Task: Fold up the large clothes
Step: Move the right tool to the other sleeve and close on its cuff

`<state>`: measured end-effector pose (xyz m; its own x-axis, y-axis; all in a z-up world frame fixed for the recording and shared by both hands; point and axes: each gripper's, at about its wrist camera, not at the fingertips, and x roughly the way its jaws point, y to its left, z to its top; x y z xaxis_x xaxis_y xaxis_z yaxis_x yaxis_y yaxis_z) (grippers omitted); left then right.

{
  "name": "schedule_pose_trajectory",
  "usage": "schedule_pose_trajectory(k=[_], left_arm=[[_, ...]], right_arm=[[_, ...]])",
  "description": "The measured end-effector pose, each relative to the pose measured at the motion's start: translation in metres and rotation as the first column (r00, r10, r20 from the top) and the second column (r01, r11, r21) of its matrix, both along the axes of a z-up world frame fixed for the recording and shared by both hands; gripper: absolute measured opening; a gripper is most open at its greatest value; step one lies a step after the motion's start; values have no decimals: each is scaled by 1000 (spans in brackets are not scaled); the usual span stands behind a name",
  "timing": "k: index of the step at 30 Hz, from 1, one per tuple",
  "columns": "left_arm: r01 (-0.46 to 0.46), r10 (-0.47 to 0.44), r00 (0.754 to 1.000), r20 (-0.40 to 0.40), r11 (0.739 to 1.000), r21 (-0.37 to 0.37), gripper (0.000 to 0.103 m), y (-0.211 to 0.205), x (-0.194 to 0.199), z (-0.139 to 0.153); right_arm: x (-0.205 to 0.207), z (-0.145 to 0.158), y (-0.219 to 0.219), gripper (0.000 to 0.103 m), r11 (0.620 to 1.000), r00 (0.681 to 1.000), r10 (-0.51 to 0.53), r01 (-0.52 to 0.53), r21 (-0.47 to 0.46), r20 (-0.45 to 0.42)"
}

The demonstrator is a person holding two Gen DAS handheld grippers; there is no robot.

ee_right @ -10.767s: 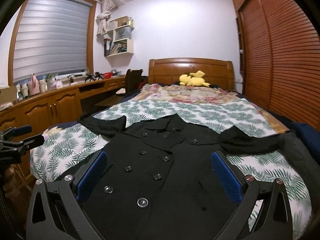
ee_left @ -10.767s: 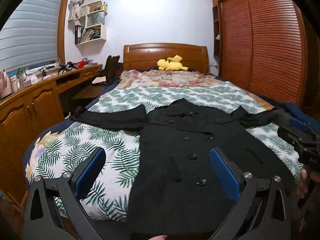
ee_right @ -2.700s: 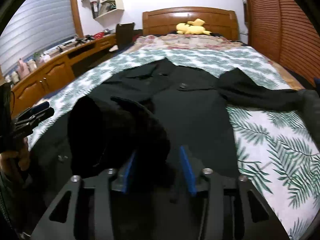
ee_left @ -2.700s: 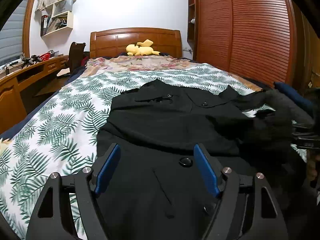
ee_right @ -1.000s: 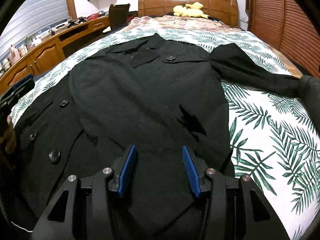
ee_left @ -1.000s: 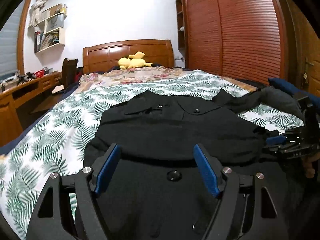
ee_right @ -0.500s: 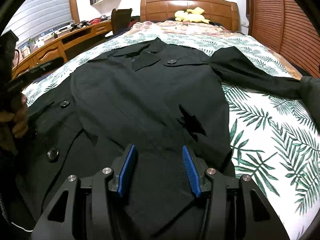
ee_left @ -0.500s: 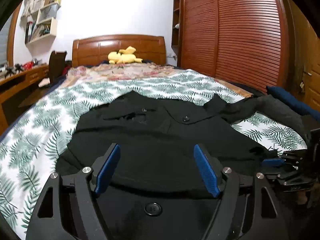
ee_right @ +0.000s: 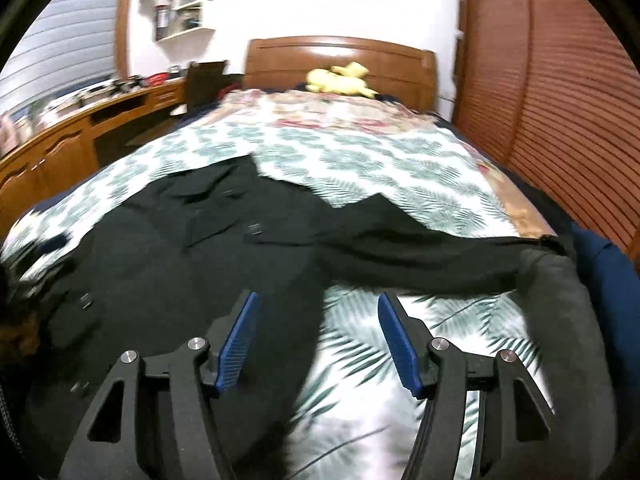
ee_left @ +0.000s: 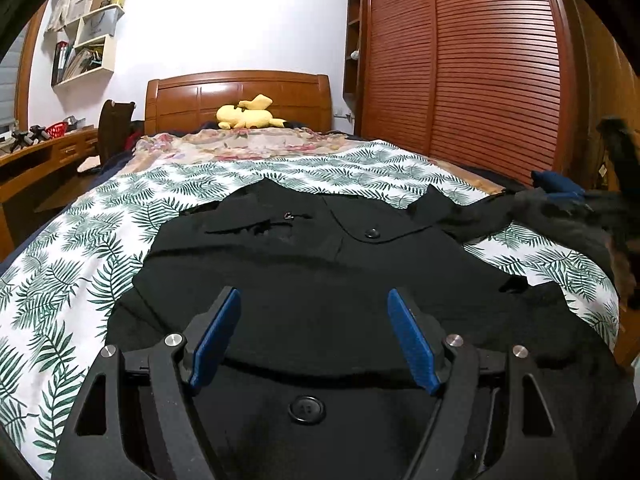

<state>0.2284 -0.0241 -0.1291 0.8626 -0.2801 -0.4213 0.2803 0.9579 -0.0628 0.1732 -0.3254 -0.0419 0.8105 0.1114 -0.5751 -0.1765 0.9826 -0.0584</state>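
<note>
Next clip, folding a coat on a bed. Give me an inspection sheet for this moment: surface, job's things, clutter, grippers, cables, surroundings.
Surface: bed with a fern-print cover, a floral blanket towards the headboard.
Job's things: black coat lies front up; one sleeve is folded across the body, the other sleeve lies stretched out sideways.
Clutter: yellow plush toy by the headboard.
Grippers: left gripper open over the coat, gripping nothing; right gripper opening, no cloth between the pads.
Cables: nothing seen.
Surroundings: slatted wooden wardrobe, wall shelves, long wooden desk.
</note>
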Motion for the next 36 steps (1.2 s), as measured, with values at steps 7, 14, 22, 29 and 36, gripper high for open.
schedule_pose_trajectory(k=[7,14,22,29,36], left_arm=[[-11,11,1000,25,1000,-3,77,2,-4,1],[-6,6,1000,17,1000,4,77,1,-3,-2],[7,-7,1000,5,1000,3,77,1,-1,-4],[7,-7,1000,-6,1000,5,77,0,-1,-5],[11,-11,1000,-5,1000,23,77,-4,-3,-6]], right_arm=[[81,-32,-47,64,988,983,-147,141,-65,-110],[141,-82,-70,64,964,938,-235,192,-182,-255],[193,-103,-91,64,961,910,-268,229,-156,-316],[211,-108,-76,16,939,918,-285,209,-274,-276],[198,-85,-61,2,938,949,-268,218,-271,-166]])
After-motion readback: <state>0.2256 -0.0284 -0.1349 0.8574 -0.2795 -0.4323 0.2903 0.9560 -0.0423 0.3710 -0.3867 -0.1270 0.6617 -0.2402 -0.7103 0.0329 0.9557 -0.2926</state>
